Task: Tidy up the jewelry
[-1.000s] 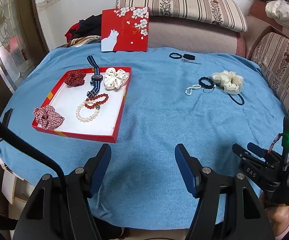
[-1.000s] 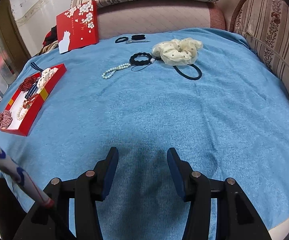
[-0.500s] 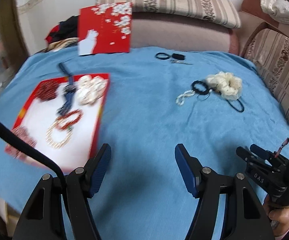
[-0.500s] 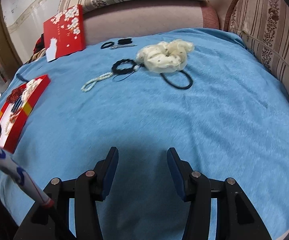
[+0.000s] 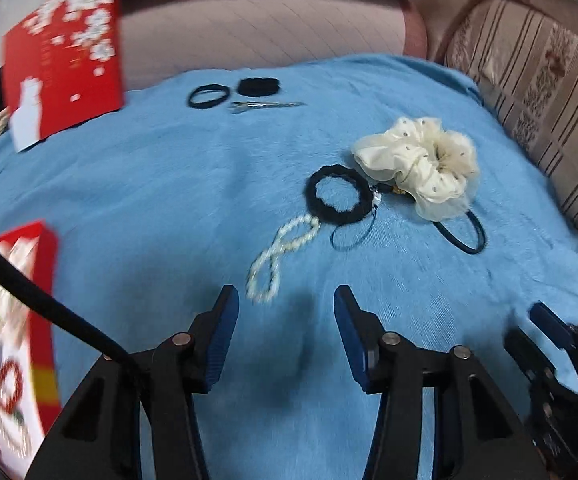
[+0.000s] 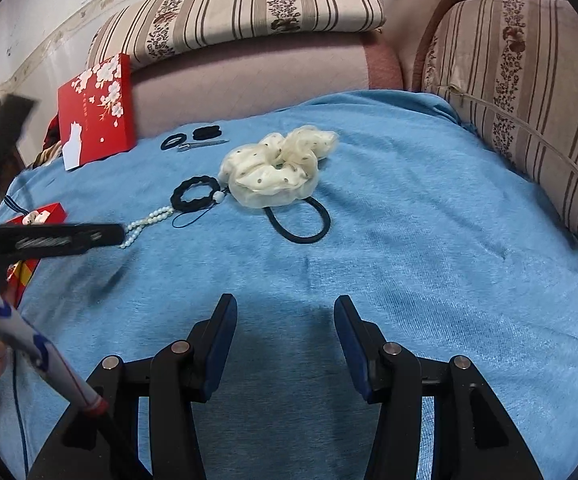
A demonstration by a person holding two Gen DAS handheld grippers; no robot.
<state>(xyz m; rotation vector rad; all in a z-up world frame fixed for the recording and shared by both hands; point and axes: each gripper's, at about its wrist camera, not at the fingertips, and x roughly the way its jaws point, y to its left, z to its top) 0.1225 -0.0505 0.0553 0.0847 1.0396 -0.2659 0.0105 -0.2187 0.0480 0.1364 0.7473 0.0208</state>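
The left gripper (image 5: 287, 312) hangs over the blue cloth (image 5: 169, 200) of the worktop, its fingers (image 5: 223, 320) apart and closing, with nothing but cloth between them. Just ahead of the left finger's tip lies a pearl bracelet (image 5: 281, 256), pulled into a long loop; its long axis runs from near that fingertip up and to the right, towards a black scrunchie (image 5: 339, 194) that touches its far end. A cream scrunchie (image 5: 421, 166) lies just right of the black one, and a thin black hair tie (image 5: 463, 232) pokes out from under it.

Farther back, near the cloth's far edge, sit two small black bands (image 5: 209, 96) and a metal clip (image 5: 265, 105), the clip lying crosswise. A red lid (image 5: 61, 60) leans upright against the sofa behind. The red tray (image 5: 45, 320) sits at the left edge of the left view, blurred, with beads in it.

The right gripper (image 6: 287, 320) hovers over bare cloth, fingers (image 6: 349, 328) apart and empty, well short of the jewelry. In its view the left gripper's finger, blurred, covers the bracelet's near end.
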